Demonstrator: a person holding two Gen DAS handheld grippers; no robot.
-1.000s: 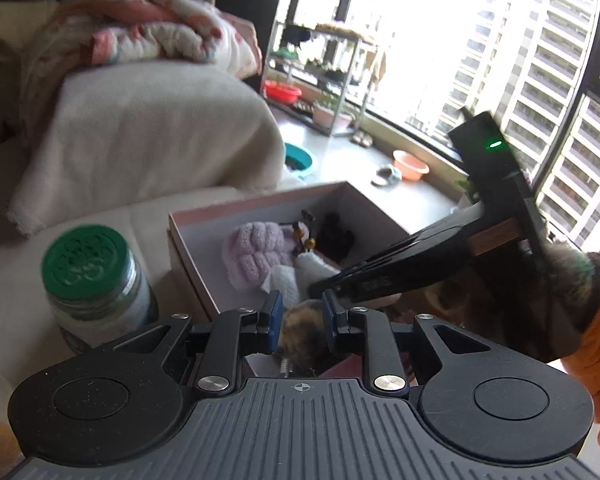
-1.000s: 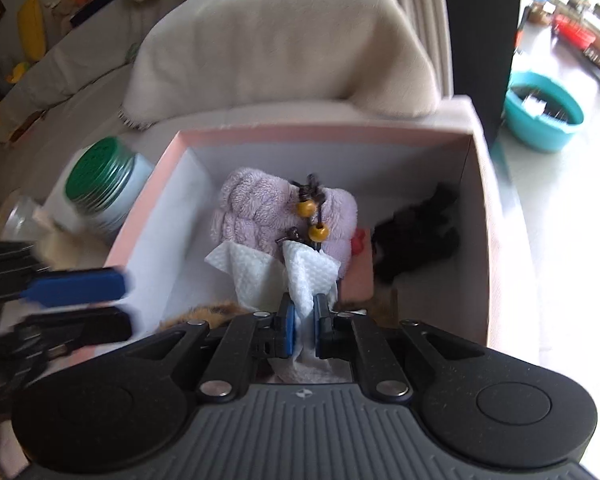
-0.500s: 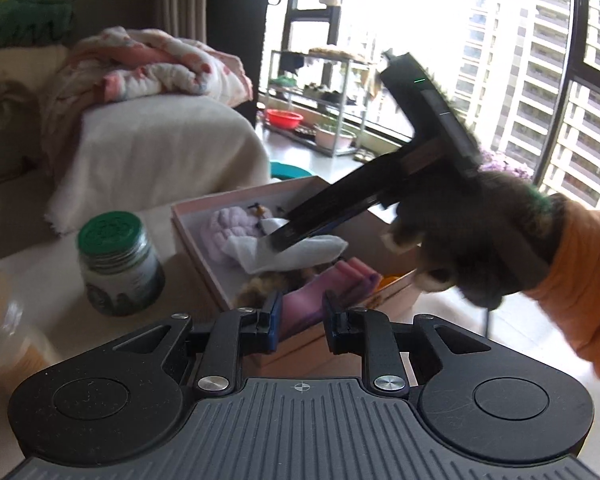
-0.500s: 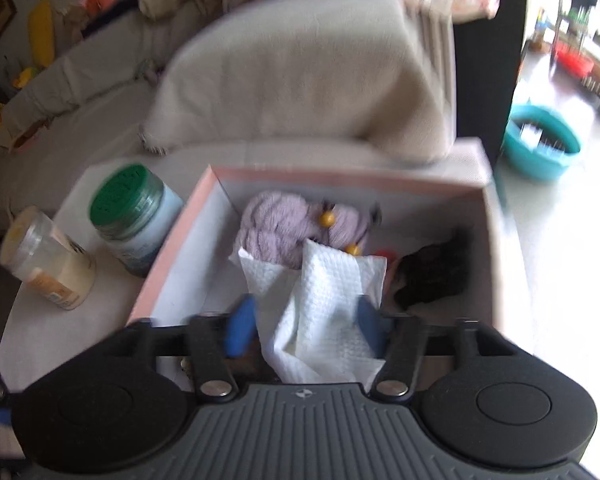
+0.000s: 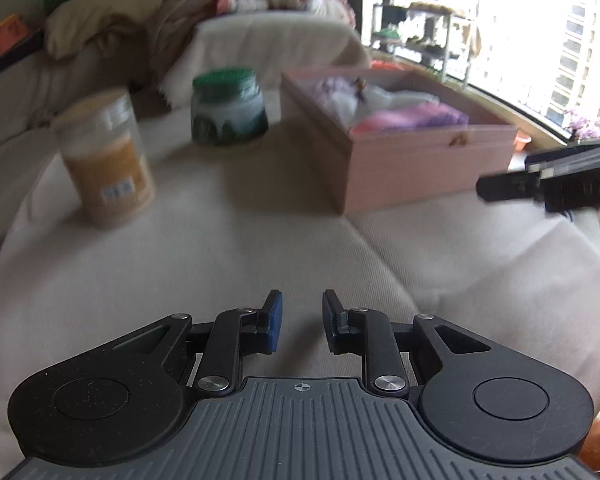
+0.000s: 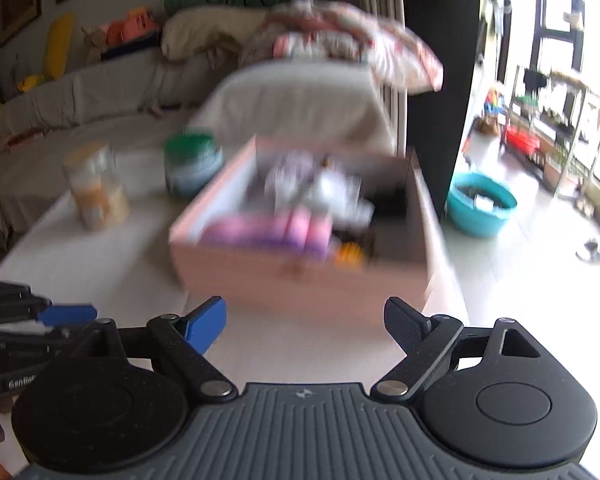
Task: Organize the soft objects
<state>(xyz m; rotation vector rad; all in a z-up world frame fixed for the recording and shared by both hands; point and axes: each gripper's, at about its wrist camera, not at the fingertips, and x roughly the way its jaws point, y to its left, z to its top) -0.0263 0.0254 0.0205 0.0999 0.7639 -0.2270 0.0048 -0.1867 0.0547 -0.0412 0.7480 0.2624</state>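
A pink box (image 5: pixel 428 160) stands on the cream cushion and holds soft things: a lilac plush (image 6: pixel 288 176), a white cloth (image 6: pixel 336 192), a pink-purple folded cloth (image 6: pixel 276 232) and a black item (image 6: pixel 392 200). My left gripper (image 5: pixel 300 320) is low over the cushion, well short of the box, its jaws a narrow gap apart and empty. My right gripper (image 6: pixel 304 320) is wide open and empty, just in front of the box. The right gripper also shows in the left wrist view (image 5: pixel 548 184), to the right of the box. The right wrist view is blurred.
A green-lidded jar (image 5: pixel 228 108) and a clear jar with orange contents (image 5: pixel 104 156) stand left of the box. A blanket-covered sofa arm (image 5: pixel 276 40) lies behind. A teal basin (image 6: pixel 480 204) sits on the floor to the right.
My right gripper let go of the white cloth in the box, opened wide and drew back. Both grippers have pulled away from the box; the left one has dropped low over the cushion.
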